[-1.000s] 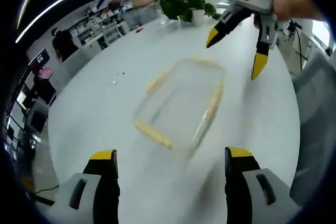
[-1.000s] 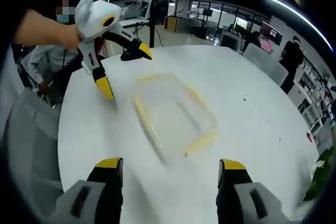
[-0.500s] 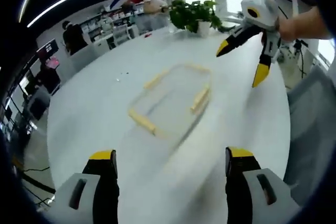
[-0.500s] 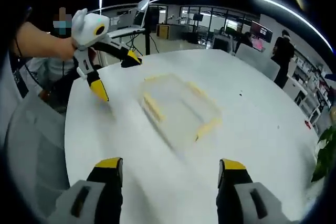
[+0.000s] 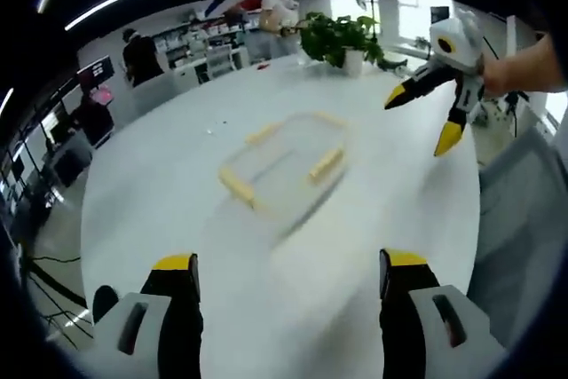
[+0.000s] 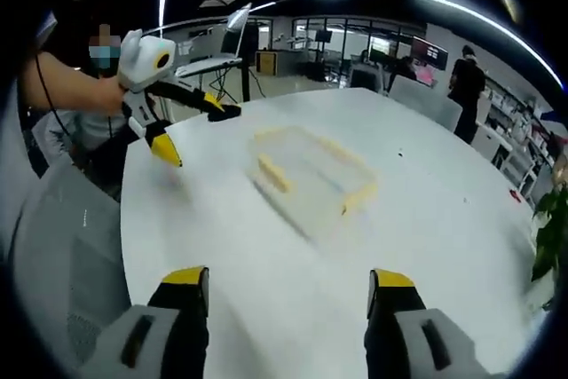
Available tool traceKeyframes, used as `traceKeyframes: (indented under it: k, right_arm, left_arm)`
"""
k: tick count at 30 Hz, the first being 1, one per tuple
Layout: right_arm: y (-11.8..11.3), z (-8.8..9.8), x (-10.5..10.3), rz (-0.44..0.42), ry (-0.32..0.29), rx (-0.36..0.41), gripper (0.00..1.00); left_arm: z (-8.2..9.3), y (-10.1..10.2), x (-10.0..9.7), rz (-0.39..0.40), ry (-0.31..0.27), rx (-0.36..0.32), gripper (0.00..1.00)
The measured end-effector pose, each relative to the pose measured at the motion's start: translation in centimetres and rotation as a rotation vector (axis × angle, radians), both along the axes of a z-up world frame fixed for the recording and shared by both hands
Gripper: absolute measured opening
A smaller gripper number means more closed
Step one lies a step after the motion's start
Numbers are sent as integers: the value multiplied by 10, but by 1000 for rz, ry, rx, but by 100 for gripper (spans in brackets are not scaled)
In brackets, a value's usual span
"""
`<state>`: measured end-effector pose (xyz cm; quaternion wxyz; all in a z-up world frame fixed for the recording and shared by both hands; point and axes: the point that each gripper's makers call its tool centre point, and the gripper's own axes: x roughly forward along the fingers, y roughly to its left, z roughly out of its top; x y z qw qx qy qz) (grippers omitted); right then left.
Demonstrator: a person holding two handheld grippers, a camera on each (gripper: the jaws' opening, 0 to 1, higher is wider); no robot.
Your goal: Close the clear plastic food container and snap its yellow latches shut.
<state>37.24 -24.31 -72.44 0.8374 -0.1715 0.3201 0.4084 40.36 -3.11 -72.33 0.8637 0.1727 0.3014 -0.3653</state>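
Here, in the left gripper view, people stand among shelves and desks at the far left edge of the room. The round white table (image 5: 160, 193) takes up the middle, and the left gripper (image 5: 288, 308) rises from the bottom with its yellow-tipped jaws spread wide and nothing between them. Ahead of it, well apart, the clear plastic food container (image 5: 282, 164) sits near the table's centre with its lid on; its yellow latches (image 5: 326, 165) line the edges, though the blur hides whether they are snapped down. Beyond it a potted plant (image 5: 342, 35) stands at the far rim. To the right, the right gripper (image 5: 430, 115) hangs above the table in a hand (image 5: 519, 73), jaws apart and empty.

In the right gripper view, a grey chair (image 6: 62, 255) stands at the left, beside the table (image 6: 444, 246). Above it the left gripper (image 6: 191, 129) is held by a hand (image 6: 102, 95), jaws spread. The container (image 6: 311, 170) lies mid-table, touched by neither gripper. The right gripper (image 6: 288, 308) stands wide open at the bottom. Green leaves (image 6: 548, 237) show at the right edge.
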Motion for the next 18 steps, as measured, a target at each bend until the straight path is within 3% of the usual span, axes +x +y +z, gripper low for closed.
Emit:
traceKeyframes:
  k: [18]
  right_arm:
    - [-13,-2,-27,-61,-27,35,72]
  left_arm:
    - [-1,16,-30,72,-18,-41,81]
